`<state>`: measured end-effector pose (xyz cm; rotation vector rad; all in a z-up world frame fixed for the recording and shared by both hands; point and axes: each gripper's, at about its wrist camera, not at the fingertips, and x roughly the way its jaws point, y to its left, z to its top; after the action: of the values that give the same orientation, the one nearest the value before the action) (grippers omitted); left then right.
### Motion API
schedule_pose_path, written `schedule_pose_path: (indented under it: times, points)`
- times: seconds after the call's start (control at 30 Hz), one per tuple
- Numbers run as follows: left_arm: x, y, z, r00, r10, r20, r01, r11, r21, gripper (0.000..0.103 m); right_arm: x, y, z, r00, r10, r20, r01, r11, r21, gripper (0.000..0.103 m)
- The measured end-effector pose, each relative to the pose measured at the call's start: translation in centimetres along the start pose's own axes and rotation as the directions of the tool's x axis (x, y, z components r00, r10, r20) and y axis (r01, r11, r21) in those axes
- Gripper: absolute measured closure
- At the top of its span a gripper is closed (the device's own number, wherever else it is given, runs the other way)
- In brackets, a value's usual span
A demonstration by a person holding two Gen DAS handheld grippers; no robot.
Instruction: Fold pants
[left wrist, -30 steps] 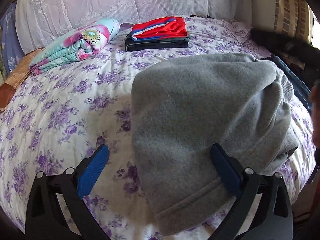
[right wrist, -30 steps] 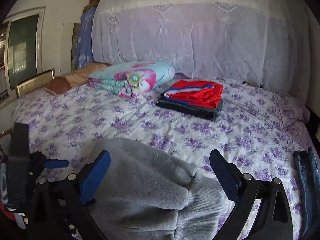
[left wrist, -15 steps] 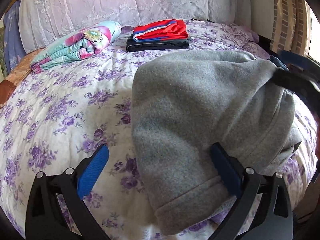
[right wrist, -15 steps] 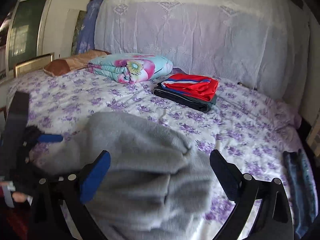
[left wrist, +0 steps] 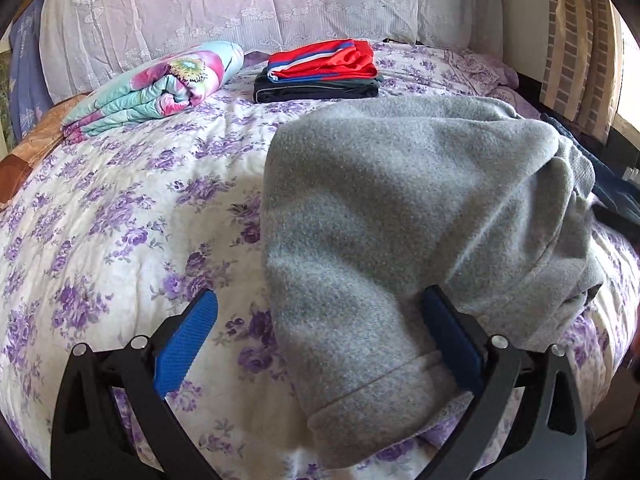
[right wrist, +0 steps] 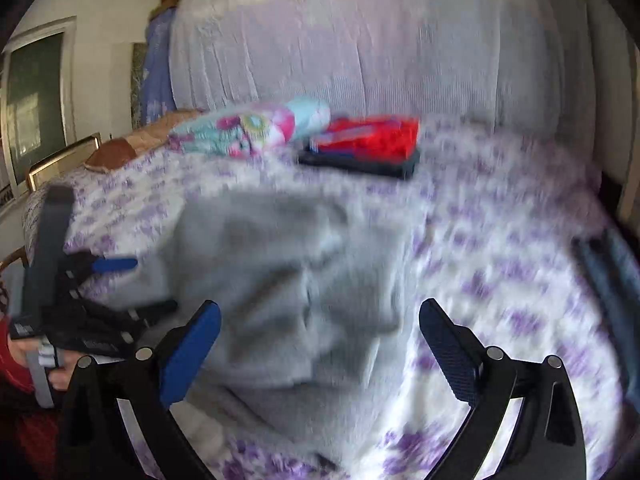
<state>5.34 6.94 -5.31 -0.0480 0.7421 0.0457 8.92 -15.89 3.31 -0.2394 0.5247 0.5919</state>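
- Grey pants (left wrist: 400, 208) lie bunched on the bed (left wrist: 120, 208), long axis running from the near edge toward the far right corner.
- Left claw (left wrist: 320, 344) gapes wide — cuff between its fingers, ungripped.
- Right claw (right wrist: 320, 348) — also spread, empty, over the waist end.

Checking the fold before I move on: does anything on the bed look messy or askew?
Yes: the gray pants lie humped, with their right end bunched in loose folds, unlike the flat red and dark stack behind. The right wrist view is blurred.

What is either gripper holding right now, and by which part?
Nothing. Left gripper and right gripper are open above the grey pants.
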Motion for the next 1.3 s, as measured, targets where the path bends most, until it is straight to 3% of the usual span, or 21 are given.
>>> schedule_pose_path:
  times: [0.07,0.13,0.2,0.23,0.27,0.33,0.43,0.6,0.77,0.83,0.9,1.07,1.2,1.3]
  points:
    - [0.0,0.0,0.0,1.0,0.003,0.004,-0.003,1.0,0.001,0.004,-0.3,0.5,1.9,0.999,0.02,0.05,-0.02,1.0,-0.011,0.003]
    - [-0.1,-0.1,0.0,1.0,0.007,0.007,-0.007,1.0,0.005,0.004,0.8,1.0,3.1,0.998,0.035,0.049,-0.034,0.999,-0.022,0.003]
    - [-0.1,0.0,0.0,1.0,0.005,0.006,-0.005,1.0,0.003,0.004,4.0,1.6,3.1,0.998,0.033,-0.046,-0.035,0.999,-0.035,0.003]
    - [0.0,0.1,0.0,1.0,0.001,0.004,-0.001,1.0,0.001,0.004,6.8,1.6,2.2,0.987,0.039,-0.155,-0.044,0.999,-0.027,0.003]
    - [0.0,0.2,0.1,1.0,-0.009,0.002,0.009,1.0,-0.002,0.004,8.0,1.8,1.1,0.981,-0.003,-0.195,-0.006,0.999,-0.049,0.003]
    - [0.2,0.4,0.1,1.0,-0.027,-0.009,0.027,1.0,-0.011,0.004,8.1,2.0,-0.1,0.99,-0.029,-0.137,0.016,0.996,-0.089,0.003]
    - [0.4,0.9,0.1,0.998,-0.052,-0.021,0.051,0.998,-0.033,0.004,6.4,1.7,0.4,0.992,-0.04,-0.123,0.03,0.996,-0.079,0.003]
    - [1.0,1.6,-0.1,0.994,-0.102,-0.031,0.099,0.992,-0.079,0.004,3.6,1.5,2.9,0.999,0.046,-0.019,-0.046,0.999,-0.017,0.003]
    - [1.1,1.9,-0.2,0.992,-0.126,-0.028,0.123,0.988,-0.096,0.004,6.4,2.3,5.7,0.993,0.114,-0.044,-0.112,0.992,0.054,0.003]
    - [0.7,2.2,-0.2,0.991,-0.129,-0.019,0.126,0.987,-0.103,0.004,7.6,3.7,6.6,0.983,0.173,-0.062,-0.17,0.984,0.047,0.003]
    - [-0.3,2.3,0.0,0.993,-0.119,0.004,0.119,0.989,-0.085,0.004,8.7,4.9,7.3,0.981,0.176,-0.084,-0.174,0.984,0.022,0.003]
    - [-2.1,3.6,4.9,0.997,0.052,0.059,-0.053,0.998,0.014,0.004,7.2,4.6,7.9,0.993,0.109,-0.042,-0.11,0.994,-0.012,0.003]
    - [0.1,6.9,9.5,1.0,-0.017,0.022,0.018,0.998,-0.068,0.004,4.2,4.5,6.0,0.992,0.121,-0.026,-0.123,0.991,-0.05,0.003]
    - [3.5,6.6,12.3,0.998,-0.036,-0.046,0.035,0.999,-0.014,0.004,4.3,7.3,4.4,0.988,0.134,-0.078,-0.145,0.976,-0.163,0.003]
